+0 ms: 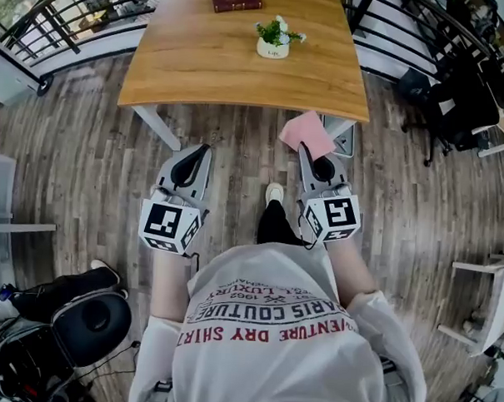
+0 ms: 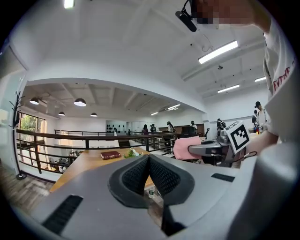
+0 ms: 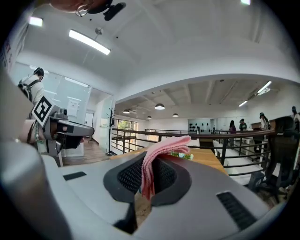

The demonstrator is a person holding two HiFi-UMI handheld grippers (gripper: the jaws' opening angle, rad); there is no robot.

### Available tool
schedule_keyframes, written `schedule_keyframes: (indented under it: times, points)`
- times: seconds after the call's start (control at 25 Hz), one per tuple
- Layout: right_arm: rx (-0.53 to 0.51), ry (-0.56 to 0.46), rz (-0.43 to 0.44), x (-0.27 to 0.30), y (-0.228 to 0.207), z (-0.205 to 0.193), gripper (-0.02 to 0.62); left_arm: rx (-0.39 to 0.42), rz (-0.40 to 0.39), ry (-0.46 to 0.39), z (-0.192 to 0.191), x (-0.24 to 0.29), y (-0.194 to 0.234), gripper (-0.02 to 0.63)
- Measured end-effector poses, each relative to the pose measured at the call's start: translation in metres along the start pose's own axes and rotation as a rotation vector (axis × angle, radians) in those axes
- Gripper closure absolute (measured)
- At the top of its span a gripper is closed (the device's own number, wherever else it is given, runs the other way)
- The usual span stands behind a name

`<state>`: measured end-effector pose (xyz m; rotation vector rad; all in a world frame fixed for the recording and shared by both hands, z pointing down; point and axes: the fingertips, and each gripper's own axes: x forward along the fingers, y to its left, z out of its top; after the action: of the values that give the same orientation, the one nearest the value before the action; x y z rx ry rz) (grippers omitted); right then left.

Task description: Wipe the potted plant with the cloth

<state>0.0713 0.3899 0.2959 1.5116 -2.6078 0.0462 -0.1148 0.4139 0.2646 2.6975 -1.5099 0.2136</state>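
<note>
Step in hand: approach, ahead of any wiping. Clamped in right tongs (image 1: pixel 309 153): pink cloth (image 1: pixel 306 133). Left tongs (image 1: pixel 193 157): shut tight, empty. Potted plant (image 1: pixel 274 37): upright on far tabletop (image 1: pixel 199 65), well apart. Next: carry cloth forward to leaves; avoid tipping pot.

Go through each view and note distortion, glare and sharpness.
Head view: even light, no glare; the wide lens bows the table edges and floor boards. Left gripper view: round fisheye picture with black corners, railing curved, ceiling lamp blown out. Right gripper view: same fisheye; cloth sharp, the plant behind it tiny.
</note>
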Motion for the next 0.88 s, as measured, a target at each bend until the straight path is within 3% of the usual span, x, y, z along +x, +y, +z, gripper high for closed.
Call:
schedule_keyframes:
  times: [0.32, 0.64, 0.88]
  points:
    - [-0.041, 0.026, 0.072, 0.114, -0.089, 0.001, 0.560, -0.014, 0.067, 0.020, 0.010, 0.126, 0.045, 0.591]
    - [-0.028, 0.027, 0.071, 0.199, -0.188, 0.008, 0.560, -0.014, 0.088, -0.007, 0.027, 0.245, 0.074, 0.591]
    - [-0.034, 0.090, 0.040, 0.234, -0.233, -0.013, 0.560, -0.004, 0.072, 0.080, 0.004, 0.299, 0.088, 0.591]
